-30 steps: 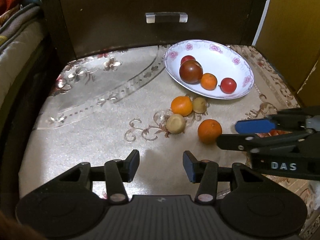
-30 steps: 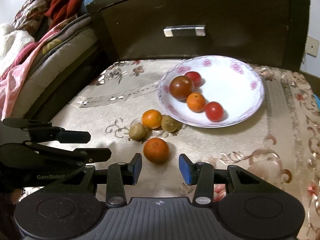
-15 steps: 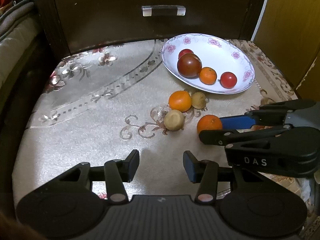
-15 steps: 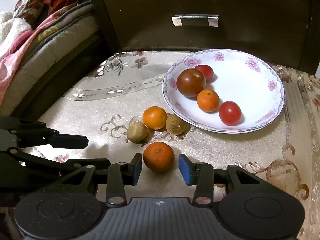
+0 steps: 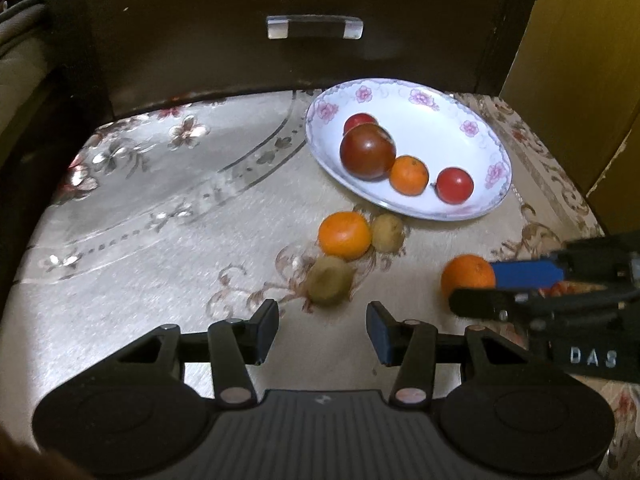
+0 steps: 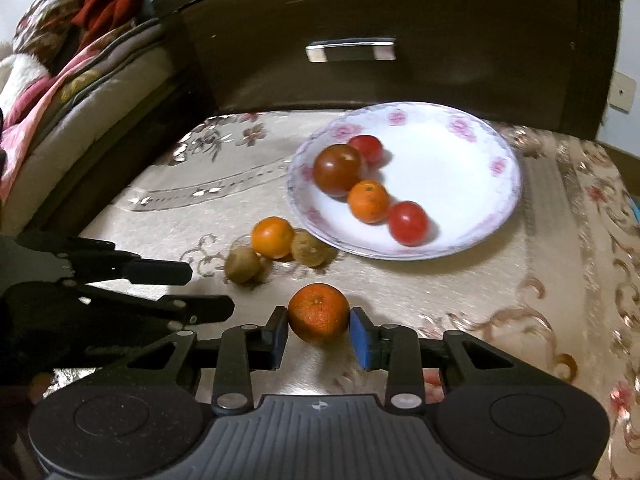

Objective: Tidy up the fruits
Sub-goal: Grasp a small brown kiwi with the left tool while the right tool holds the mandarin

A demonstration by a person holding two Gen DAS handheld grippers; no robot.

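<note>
1. Low in the right wrist frame, the right tool [image 6: 319, 338] closes on an orange [image 6: 318, 313], both pads touching its sides.
2. Lower centre of the left wrist frame, the left tool [image 5: 322, 330] gapes empty, a kiwi [image 5: 329, 280] just beyond.
3. Upper right, the plate [image 6: 472, 160] holds tomatoes.

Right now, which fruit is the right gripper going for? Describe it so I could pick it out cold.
Start at the white floral plate on the patterned cloth; four fruits lie loose in front of it. Three cluster by the rim: an orange between two brownish kiwis. The target orange sits alone, nearest the camera, between the right gripper pads, which flank it closely.
</note>
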